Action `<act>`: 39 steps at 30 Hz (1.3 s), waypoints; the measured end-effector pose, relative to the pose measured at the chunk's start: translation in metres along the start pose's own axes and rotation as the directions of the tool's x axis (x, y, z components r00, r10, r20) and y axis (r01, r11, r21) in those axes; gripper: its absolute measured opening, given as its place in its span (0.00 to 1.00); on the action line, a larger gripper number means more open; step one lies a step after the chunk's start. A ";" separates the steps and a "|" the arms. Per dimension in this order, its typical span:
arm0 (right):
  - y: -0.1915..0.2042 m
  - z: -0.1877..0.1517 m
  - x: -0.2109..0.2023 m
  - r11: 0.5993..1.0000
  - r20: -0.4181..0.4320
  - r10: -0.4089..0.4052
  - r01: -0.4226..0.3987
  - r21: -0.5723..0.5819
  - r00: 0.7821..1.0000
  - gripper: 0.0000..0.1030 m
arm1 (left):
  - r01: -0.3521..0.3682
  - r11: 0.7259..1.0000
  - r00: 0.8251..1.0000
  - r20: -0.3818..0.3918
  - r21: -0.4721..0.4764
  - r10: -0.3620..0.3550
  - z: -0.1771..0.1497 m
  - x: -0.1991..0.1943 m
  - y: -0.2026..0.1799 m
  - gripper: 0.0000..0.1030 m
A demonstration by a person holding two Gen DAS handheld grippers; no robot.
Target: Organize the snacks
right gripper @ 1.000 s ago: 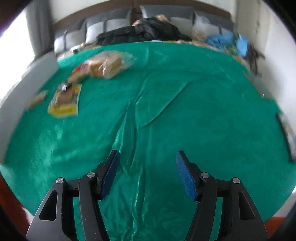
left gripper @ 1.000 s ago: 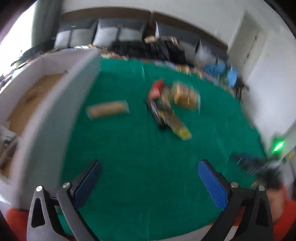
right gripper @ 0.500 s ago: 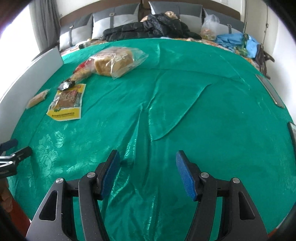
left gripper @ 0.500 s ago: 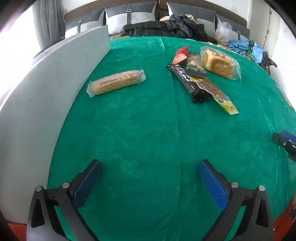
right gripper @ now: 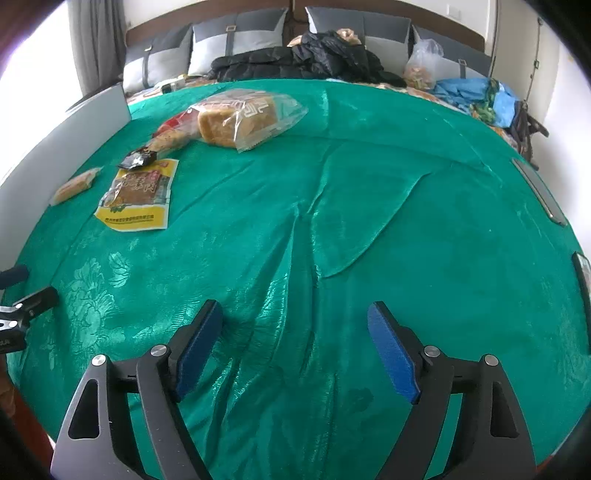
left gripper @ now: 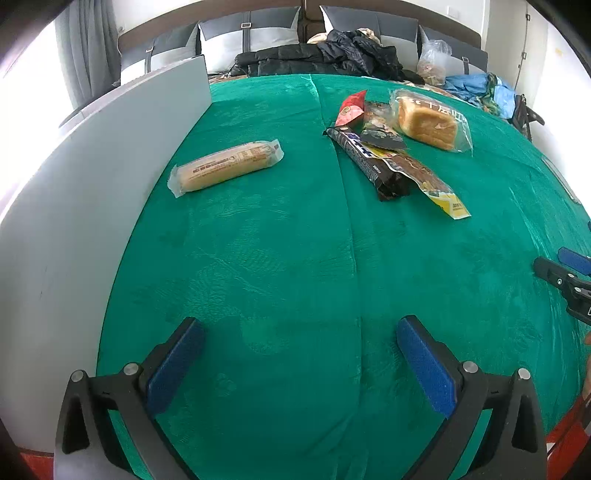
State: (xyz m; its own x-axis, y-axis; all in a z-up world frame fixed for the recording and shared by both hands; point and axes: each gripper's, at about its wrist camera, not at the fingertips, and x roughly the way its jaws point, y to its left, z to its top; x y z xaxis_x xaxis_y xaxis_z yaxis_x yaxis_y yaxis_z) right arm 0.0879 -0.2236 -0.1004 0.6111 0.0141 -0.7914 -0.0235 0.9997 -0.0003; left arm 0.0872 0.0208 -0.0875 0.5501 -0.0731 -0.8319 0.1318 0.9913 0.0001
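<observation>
Several snacks lie on a green cloth (left gripper: pixel 280 266). A long tan roll (left gripper: pixel 225 167) rests near the white box wall (left gripper: pixel 92 192). Farther right sit a red packet (left gripper: pixel 350 108), a dark bar wrapper (left gripper: pixel 365 158), a yellow-edged packet (left gripper: pixel 428 181) and a bagged bread loaf (left gripper: pixel 430 122). My left gripper (left gripper: pixel 300 325) is open over bare cloth, well short of them. In the right wrist view the bread loaf (right gripper: pixel 243 114), yellow packet (right gripper: pixel 138 195) and roll (right gripper: pixel 74 184) lie far left. My right gripper (right gripper: pixel 295 314) has its jaws opening, nothing between them.
The cloth (right gripper: pixel 351 206) is wrinkled with raised folds ahead of the right gripper. Behind the bed are grey pillows (left gripper: pixel 247 35), a black jacket (left gripper: pixel 325 55), a clear bag (right gripper: pixel 423 68) and blue fabric (right gripper: pixel 469 92). Each gripper shows at the other view's edge.
The left gripper dropped lower and steadied over the cloth, bringing the snacks into sharp view. The right gripper's jaws have spread wider. No snack has moved.
</observation>
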 end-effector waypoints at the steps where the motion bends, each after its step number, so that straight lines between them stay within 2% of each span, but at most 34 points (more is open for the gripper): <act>1: 0.000 0.000 0.000 1.000 -0.001 0.000 0.000 0.000 1.000 0.81 | 0.000 1.000 1.000 0.000 0.000 0.000 0.000 0.000 0.000 1.00; 34: 0.002 0.004 0.001 1.000 -0.033 0.003 -0.003 -0.008 0.999 0.82 | -0.001 1.000 1.000 0.008 -0.001 0.001 0.000 0.001 -0.002 1.00; 39: 0.003 0.005 0.001 1.000 -0.042 0.007 -0.008 -0.013 0.999 0.82 | -0.003 1.000 1.000 -0.025 -0.011 0.003 0.001 0.000 -0.001 1.00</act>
State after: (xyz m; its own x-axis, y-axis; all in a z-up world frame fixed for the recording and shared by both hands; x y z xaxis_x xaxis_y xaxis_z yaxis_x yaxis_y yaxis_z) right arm 0.0922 -0.2209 -0.0987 0.5774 0.0203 -0.8162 -0.0381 0.9993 -0.0021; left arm 0.0884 0.0193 -0.0871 0.5295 -0.0673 -0.8457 0.1206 0.9927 -0.0034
